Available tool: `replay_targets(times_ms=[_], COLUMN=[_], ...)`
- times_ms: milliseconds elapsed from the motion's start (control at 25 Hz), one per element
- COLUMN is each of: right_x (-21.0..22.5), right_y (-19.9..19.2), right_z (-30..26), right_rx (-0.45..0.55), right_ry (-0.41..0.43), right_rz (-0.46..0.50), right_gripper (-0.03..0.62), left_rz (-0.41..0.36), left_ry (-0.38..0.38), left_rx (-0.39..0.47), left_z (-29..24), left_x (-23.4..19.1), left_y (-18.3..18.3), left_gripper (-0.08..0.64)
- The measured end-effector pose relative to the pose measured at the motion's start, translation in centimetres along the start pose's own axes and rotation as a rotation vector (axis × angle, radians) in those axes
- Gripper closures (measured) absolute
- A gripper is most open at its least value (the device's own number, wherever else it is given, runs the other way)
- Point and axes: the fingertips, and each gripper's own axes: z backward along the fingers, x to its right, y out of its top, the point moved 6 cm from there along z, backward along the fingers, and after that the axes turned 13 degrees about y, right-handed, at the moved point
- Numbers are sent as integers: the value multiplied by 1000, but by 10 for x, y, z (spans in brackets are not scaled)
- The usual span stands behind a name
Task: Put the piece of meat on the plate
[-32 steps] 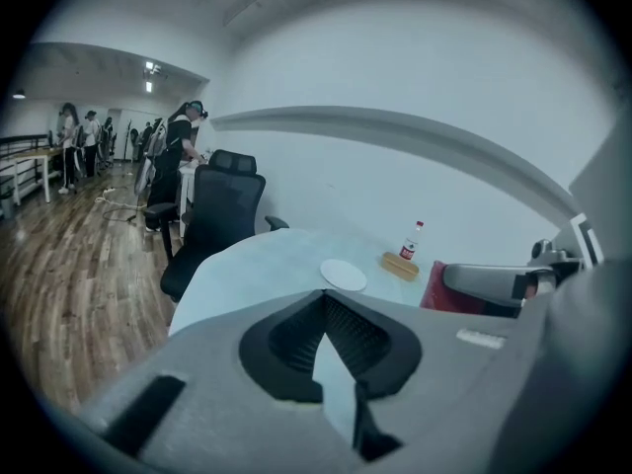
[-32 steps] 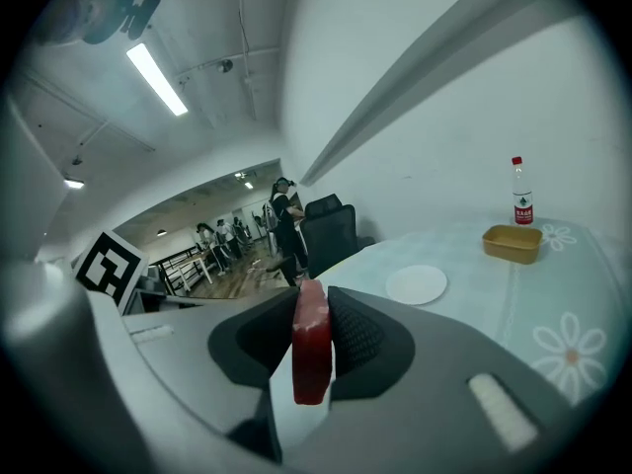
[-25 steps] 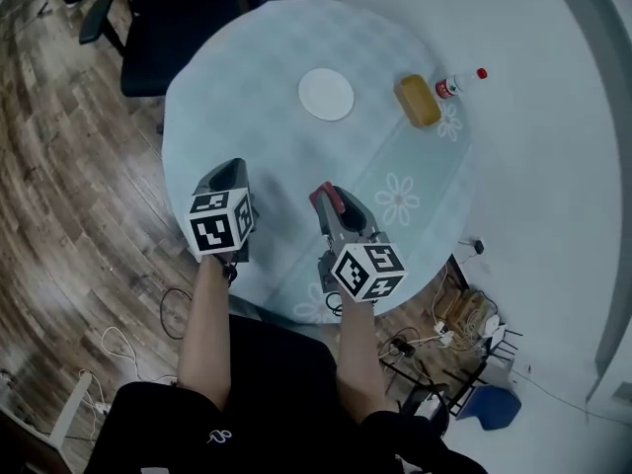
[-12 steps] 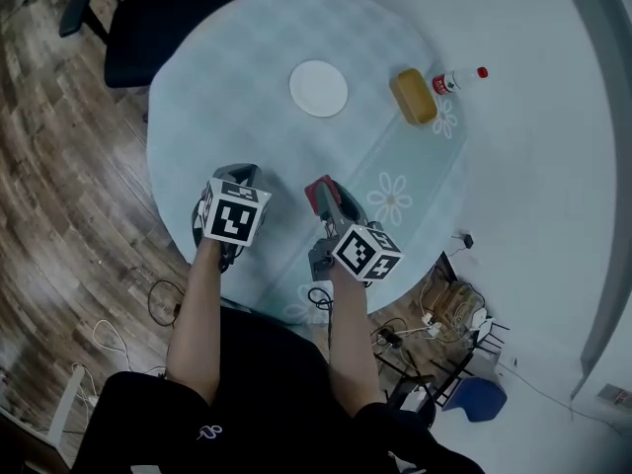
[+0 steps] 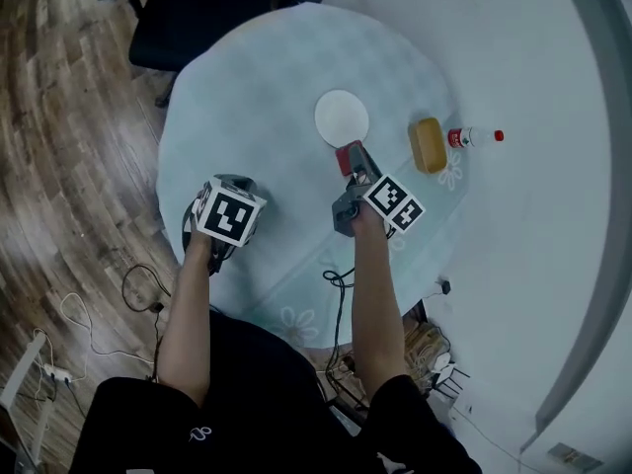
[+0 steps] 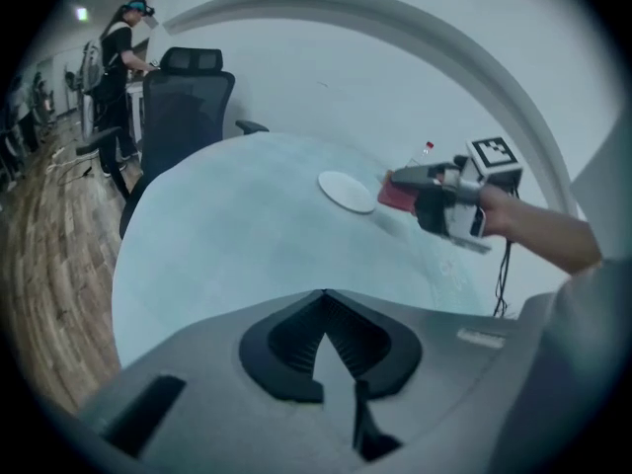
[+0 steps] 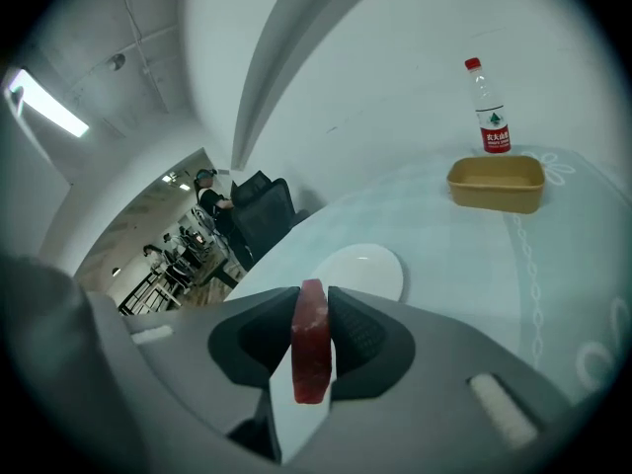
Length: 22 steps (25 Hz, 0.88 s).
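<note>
Your right hand-held gripper (image 5: pixel 352 158) is pinching the piece of meat (image 7: pixel 310 354). The red slab stands on edge between the two jaws, gripped on its flat faces, with its lower part hanging free below the pads.

Step in hand, as judged: carry to the plate (image 5: pixel 342 117). The meat is lifted clear of the bench (image 5: pixel 257 87) and has not been set down. The white plate lies just ahead of the jaw tips and is bare. In the left gripper view the meat sits just short of the plate's near rim, not over it.

Next move, as judged:
- Go a little farther forward until the slab is over the plate's middle.
- Lower it and spread the jaws.
- Expect the slab to tip onto a flat face when released, since it is held on edge. Release low.

Pose: your right arm reaches well out over the bench, forearm nearly straight, marker cube facing up. Your left arm is bent and drawn back.

Your left hand-held gripper (image 5: pixel 235 180) rests well to the left of the right one, jaws pressed together on nothing.

A yellow container (image 5: pixel 427 144) and a bottle (image 5: pixel 472 137) lie to the right of the carrying gripper, out of the path.
</note>
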Motion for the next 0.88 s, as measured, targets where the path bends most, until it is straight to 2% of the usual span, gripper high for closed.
replay_targets(times_ms=[80,200,320,360,480,600,680,800,880], right_x=[15,26,32,34,37,40,45,54,53], right_y=[10,22,25,25,24,24,20,16,21], right_z=[-20,-50,-75,-81,-99,-106,-105,-96,-85], right_rx=[-31,-56,-79,-92,-107,-81,-111,-139,-104], right_ry=[-27,-41,-42,-42,-22,-3,-18,-45,-42], right_rz=[7,19,19,21,7,2,37,38,41], right_gripper=[492,492,492,492,492,489,456,394,363], left_rz=[-98,-293,-396,-421,-469,-395,-370,-457,-535], left_ry=[15,98,185,202,195,117,96,150,190], left_rx=[-74,-200,-362,-385,-384,-343,-307,-290,-297], left_z=[-4,-17,-33,-36,-39,-37,-35,-33,-34], left_x=[2,2,6,9,10,5,5,10,13], left_y=[-8,-27,-55,-59,-58,-58,-61,-64,-64], left_gripper=[566,566,564,565,560,560,560,560,558])
